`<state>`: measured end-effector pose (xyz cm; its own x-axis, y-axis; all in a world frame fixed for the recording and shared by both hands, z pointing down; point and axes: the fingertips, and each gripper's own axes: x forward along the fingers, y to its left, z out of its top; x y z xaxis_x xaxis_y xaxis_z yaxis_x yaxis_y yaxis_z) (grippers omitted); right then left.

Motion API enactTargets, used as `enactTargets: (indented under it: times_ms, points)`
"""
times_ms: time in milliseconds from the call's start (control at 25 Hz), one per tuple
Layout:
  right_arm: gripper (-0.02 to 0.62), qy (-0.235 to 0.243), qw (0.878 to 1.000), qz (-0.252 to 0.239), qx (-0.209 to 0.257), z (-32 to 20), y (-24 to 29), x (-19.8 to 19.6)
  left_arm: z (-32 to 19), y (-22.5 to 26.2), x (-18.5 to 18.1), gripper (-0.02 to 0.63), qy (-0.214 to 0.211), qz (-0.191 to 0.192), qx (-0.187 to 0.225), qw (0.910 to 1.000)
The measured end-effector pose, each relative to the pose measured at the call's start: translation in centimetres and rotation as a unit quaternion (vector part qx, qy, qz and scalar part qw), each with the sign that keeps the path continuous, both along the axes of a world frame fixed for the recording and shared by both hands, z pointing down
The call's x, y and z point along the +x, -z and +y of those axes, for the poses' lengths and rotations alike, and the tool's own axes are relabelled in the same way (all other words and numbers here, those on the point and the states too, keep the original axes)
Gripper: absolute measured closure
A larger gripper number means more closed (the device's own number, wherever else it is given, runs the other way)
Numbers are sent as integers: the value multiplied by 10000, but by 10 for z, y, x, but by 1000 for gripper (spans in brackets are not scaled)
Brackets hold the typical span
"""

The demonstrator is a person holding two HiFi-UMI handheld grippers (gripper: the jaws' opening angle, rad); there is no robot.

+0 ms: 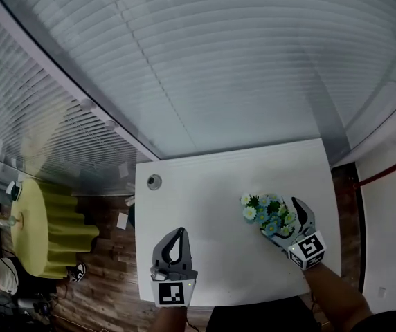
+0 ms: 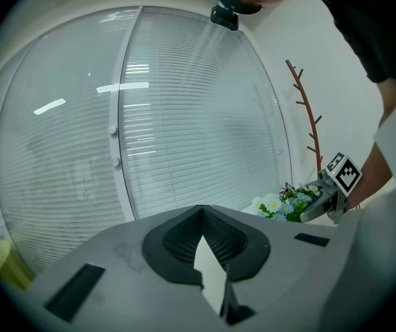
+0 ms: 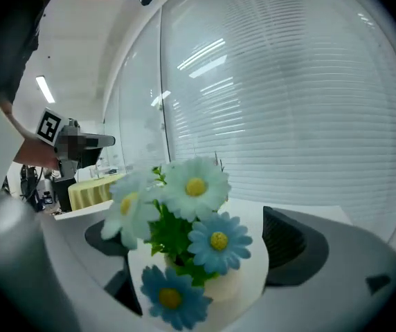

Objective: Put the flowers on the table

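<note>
Plainly the flowers were in the right gripper. Its jaws were pinched on either side of the small pale pot, and the blue and white daisy heads stood up between them and filled the right gripper view. From the head view the bunch sat over the right half of the white surface, toward its near edge, with the jaws pointing far and a little left. The stems appeared to run upright, crosswise to the jaws, so the pot looked ready to stand on its base. No view showed whether the base touched the surface or hung just above it, and the coming move would turn on that gap: a straight lowering, then a release.

The left gripper lay well apart at the near left of the surface. Its jaws were pressed together at the tips with nothing between them, so the right hand was the only one in play.

No brand, label or readable writing showed anywhere, only the black-and-white square markers on each gripper's cube.
</note>
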<state>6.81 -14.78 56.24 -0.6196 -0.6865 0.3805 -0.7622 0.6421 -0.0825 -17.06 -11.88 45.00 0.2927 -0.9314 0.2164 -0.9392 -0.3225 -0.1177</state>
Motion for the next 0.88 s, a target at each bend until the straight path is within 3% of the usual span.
enactTargets:
  times_ms: [320,480,680,880]
  points:
    - [44,91,9987,-347,353,7,7,-5,15,1,-4,606,45,-173,344,9992]
    - [44,102,9981,-442,410,9,7,-6,23,-13,-10,606,199,-79,280,9994]
    - [44,189,9972,-433,581,6,25,-8,15,-16,-21,606,141,-374,396,9984]
    - [44,-1,9962,-575,653,-1,35,10,8,-11,-11,606,106,-241,580,9980]
